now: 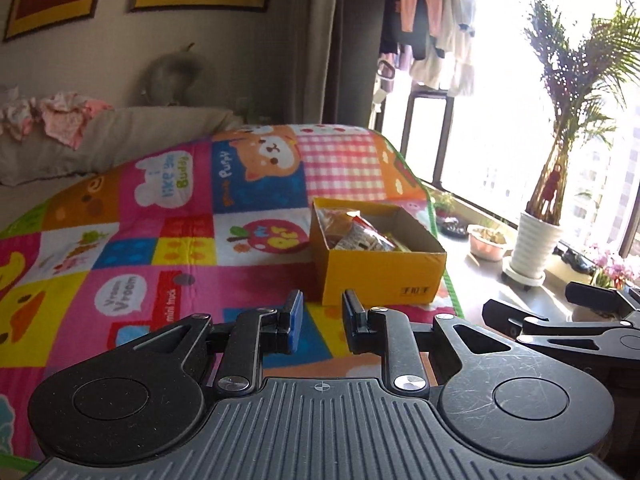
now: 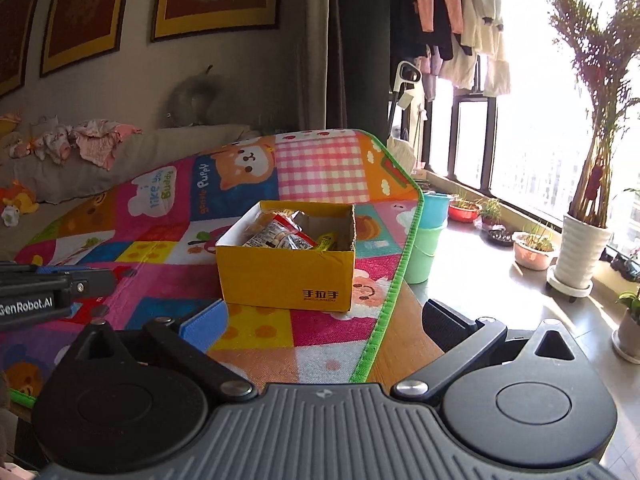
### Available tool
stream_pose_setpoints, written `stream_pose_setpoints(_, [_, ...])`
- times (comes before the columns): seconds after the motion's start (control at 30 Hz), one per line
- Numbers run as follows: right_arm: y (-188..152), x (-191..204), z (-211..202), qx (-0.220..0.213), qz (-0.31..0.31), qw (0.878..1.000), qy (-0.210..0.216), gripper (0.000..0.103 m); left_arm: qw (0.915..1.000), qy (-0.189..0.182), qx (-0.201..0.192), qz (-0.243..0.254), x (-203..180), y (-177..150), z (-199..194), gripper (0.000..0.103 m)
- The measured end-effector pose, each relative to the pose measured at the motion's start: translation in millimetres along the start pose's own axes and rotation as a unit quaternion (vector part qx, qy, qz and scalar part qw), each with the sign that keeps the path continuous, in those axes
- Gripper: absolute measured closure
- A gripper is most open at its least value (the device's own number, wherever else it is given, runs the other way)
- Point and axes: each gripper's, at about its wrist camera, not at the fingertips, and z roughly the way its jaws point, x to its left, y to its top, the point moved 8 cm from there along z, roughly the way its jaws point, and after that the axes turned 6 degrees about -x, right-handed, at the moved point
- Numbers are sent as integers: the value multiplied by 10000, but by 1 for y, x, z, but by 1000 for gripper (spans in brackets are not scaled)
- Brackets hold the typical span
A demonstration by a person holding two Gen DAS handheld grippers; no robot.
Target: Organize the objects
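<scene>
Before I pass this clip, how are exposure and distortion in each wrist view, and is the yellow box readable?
Left wrist view: window blown out white, palm fringed by glare, the mat's edges bowed by the fisheye. Right wrist view: same window glare on the right, walls and picture frames curved; yellow box sharp, its front print legible, wrappers inside distinguishable.

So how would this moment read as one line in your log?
left tool: open, empty | right tool: open, empty | yellow box: on mat, holds snack packets | nothing gripped
</scene>
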Motion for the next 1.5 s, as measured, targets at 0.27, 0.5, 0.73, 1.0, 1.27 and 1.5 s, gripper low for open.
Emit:
stream_pose_setpoints(0.27, [4, 8, -8, -141, 30, 9999, 36, 0, 9989, -251, 392, 48, -14, -14, 5, 85])
stream_pose_setpoints(0.5, [-3, -2, 3, 116, 229, 9997, -37, 0, 9991, -157, 353, 180, -17, -20, 9, 86])
stream_pose_setpoints(0.73, [-11, 2, 8, 194, 285, 9994, 28, 0, 9993, -9, 213, 299, -18, -19, 5, 86])
stream_pose_setpoints(1.0, [-10, 4, 3, 107, 275, 9996, 32, 0, 9989, 174, 275, 346, -16, -21, 6, 86])
stream_pose_setpoints(1.27, [-13, 6, 6, 193, 274, 9994, 104, 0, 9987, 182, 308, 356, -16, -23, 5, 86])
stream_pose_setpoints(1.5, [-16, 5, 8, 250, 285, 9992, 126, 0, 9980, 262, 448, 351, -14, -27, 10, 86])
